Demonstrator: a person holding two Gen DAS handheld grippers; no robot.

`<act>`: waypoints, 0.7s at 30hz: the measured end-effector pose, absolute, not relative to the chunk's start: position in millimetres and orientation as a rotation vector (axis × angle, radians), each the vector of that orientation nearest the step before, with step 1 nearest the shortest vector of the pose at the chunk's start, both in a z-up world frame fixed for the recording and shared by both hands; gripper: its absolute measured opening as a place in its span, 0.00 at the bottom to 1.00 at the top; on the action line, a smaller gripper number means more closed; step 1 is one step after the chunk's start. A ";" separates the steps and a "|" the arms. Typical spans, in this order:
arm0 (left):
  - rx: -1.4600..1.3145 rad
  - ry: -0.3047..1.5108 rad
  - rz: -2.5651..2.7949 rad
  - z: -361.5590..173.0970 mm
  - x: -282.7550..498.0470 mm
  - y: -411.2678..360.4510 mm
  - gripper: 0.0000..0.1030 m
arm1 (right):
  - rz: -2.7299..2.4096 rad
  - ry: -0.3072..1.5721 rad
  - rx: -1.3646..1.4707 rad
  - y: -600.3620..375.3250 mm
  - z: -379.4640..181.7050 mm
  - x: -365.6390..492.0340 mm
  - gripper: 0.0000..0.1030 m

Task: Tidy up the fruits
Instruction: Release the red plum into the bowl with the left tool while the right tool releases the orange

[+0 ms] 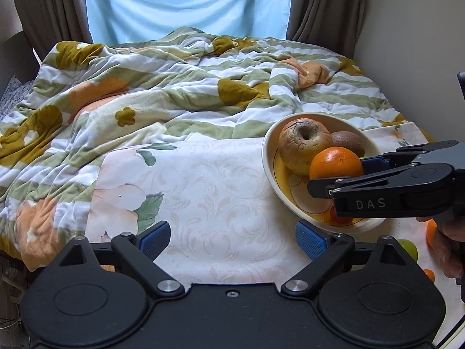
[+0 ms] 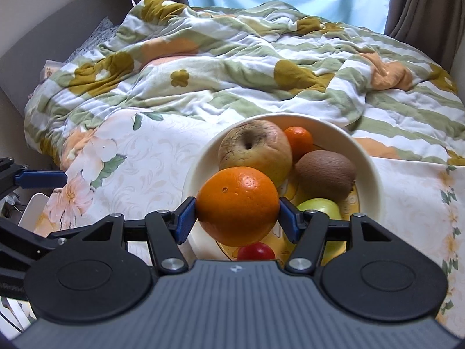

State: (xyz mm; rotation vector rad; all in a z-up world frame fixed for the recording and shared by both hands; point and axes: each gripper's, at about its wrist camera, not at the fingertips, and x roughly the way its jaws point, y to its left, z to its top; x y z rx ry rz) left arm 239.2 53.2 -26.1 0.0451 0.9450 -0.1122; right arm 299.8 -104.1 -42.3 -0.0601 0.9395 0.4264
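Note:
My right gripper (image 2: 237, 218) is shut on a large orange (image 2: 237, 205) and holds it over the near side of a cream bowl (image 2: 369, 168). In the bowl lie a wrinkled yellow-brown apple (image 2: 254, 148), a kiwi (image 2: 325, 174), a small tangerine (image 2: 299, 139), a green apple (image 2: 322, 208) and a small red fruit (image 2: 255, 251). In the left wrist view the bowl (image 1: 268, 151) sits at the right, with the orange (image 1: 335, 163) held by the right gripper (image 1: 348, 174). My left gripper (image 1: 232, 241) is open and empty over the floral cloth, left of the bowl.
The bowl stands on a pale floral cloth (image 1: 203, 180) on a bed. A rumpled striped floral blanket (image 1: 145, 87) lies behind it. Curtains (image 1: 319, 3) and a bright window are at the back. The cloth's printed fruit shows at the right edge (image 1: 409, 248).

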 end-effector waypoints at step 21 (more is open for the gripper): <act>0.056 0.918 -0.101 -14.8 219.7 41.7 0.92 | 0.385 0.887 -0.036 -127.8 -24.6 281.0 0.93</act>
